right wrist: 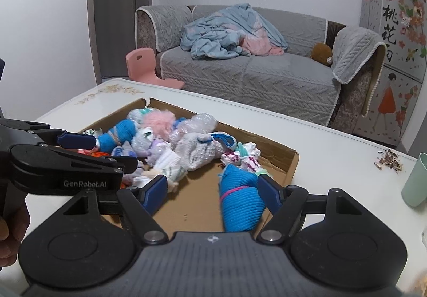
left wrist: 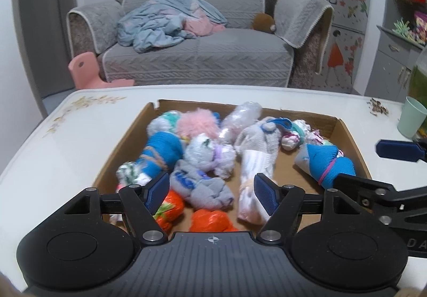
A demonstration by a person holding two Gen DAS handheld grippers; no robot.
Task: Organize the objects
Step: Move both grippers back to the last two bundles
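Blue ribbed sock roll with pink band (right wrist: 241,206): long axis runs forward, hugging right tool's (right wrist: 213,191) right finger (contact unclear).
Right tool: wide open, empty, nearer.
Left tool (left wrist: 212,194): wide open, empty, over brown cardboard tray (left wrist: 355,142).

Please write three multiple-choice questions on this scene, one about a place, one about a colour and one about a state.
1. Where do the rolled socks lie?
A. on the sofa
B. in the cardboard box
C. in the cup

2. What colour is the band around the blue sock roll nearest the right gripper?
A. pink
B. black
C. yellow

3. How do the fingers of the left gripper stand?
A. shut on an orange roll
B. shut on nothing
C. apart, holding nothing

Answers: 1 B, the rolls all sit inside the box's brown walls on the table. 2 A, a thin pink band crosses the blue ribbed roll. 3 C, a wide gap shows between the blue pads, which hover over the rolls.
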